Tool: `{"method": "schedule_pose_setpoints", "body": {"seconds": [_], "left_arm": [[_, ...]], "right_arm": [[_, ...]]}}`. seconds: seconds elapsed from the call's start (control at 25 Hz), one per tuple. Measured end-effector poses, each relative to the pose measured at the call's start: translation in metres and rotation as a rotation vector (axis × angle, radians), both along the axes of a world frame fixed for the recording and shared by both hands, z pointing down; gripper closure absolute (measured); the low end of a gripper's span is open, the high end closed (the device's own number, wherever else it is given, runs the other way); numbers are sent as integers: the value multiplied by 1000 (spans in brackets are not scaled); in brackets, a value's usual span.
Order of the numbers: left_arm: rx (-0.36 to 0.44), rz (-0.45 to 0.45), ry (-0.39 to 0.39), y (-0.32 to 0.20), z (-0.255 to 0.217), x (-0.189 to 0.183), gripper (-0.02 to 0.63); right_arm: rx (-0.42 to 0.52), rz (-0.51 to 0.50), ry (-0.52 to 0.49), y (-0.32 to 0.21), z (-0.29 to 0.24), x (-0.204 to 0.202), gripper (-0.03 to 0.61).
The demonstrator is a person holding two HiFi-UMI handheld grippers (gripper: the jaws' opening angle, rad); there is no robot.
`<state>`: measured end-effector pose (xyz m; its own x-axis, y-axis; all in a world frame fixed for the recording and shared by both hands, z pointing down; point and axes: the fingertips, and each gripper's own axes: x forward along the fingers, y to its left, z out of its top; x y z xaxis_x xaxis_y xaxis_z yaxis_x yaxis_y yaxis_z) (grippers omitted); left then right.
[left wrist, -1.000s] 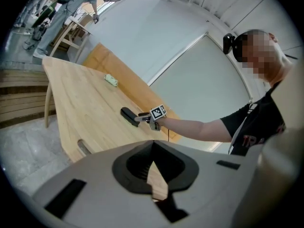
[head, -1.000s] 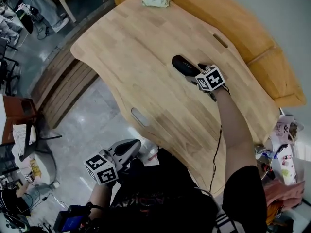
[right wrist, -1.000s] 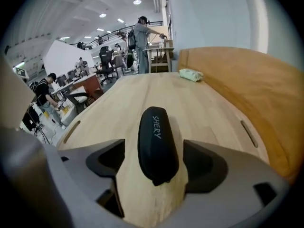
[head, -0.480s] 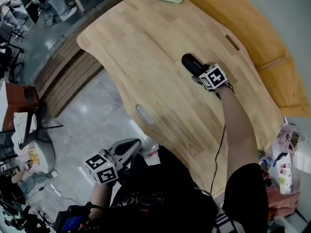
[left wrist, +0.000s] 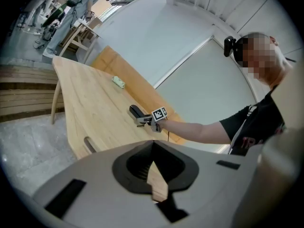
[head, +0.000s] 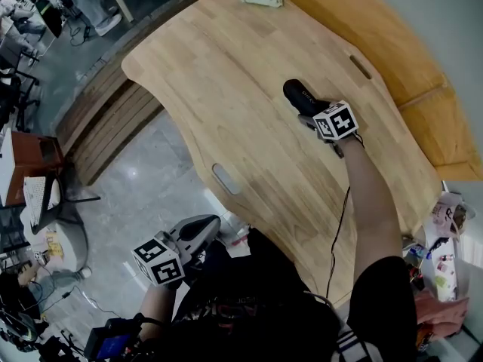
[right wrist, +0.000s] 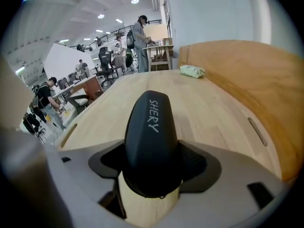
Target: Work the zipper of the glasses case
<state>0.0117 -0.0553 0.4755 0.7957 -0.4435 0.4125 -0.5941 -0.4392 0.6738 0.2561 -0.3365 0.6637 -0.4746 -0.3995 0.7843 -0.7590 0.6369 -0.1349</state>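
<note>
Right gripper [head: 310, 112] clamps the black glasses case [right wrist: 151, 132] on the table [head: 226, 74]; left gripper [head: 202, 230] closed, empty

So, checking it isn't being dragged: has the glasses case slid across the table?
No; the glasses case keeps its place beside the table's slot.

The jaws of the left gripper [left wrist: 152, 148] are seen brought together at their tips, with only a thin wedge of the wooden table [left wrist: 80, 103] visible between them. Far on the table, a black glasses case [left wrist: 135, 111] is touched at one end by the right gripper [left wrist: 144, 121]. A pale green packet [left wrist: 118, 82] is laid farther away, well apart from it.
</note>
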Motion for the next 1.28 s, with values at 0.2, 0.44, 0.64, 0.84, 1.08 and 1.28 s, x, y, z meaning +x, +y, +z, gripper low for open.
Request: {"method": "schedule_pose_setpoints", "body": {"seconds": [0.2,0.44,0.64,0.84,1.08,1.28], "left_arm": [[23,16,13,-4,-3,3,603],[60,20,58,-10,-12,2,603],[106,31,123,-18,-29,0,590],[146,43,170,-28,-46,-4,414],[203,9,228,-48,-71,-16,253],[217,-6,365,-55,-98,-21,225]], "right_arm": [[23,14,-179,10,-40,-20,233],[26,-16,-538,52,-115,-70,233],[19,-95,-730,100,-168,-116,233],[-7,-185,-828,150,-205,-160,233],[-52,-302,-890,204,-234,-210,233],[-79,-370,-922,241,-249,-241,233]]}}
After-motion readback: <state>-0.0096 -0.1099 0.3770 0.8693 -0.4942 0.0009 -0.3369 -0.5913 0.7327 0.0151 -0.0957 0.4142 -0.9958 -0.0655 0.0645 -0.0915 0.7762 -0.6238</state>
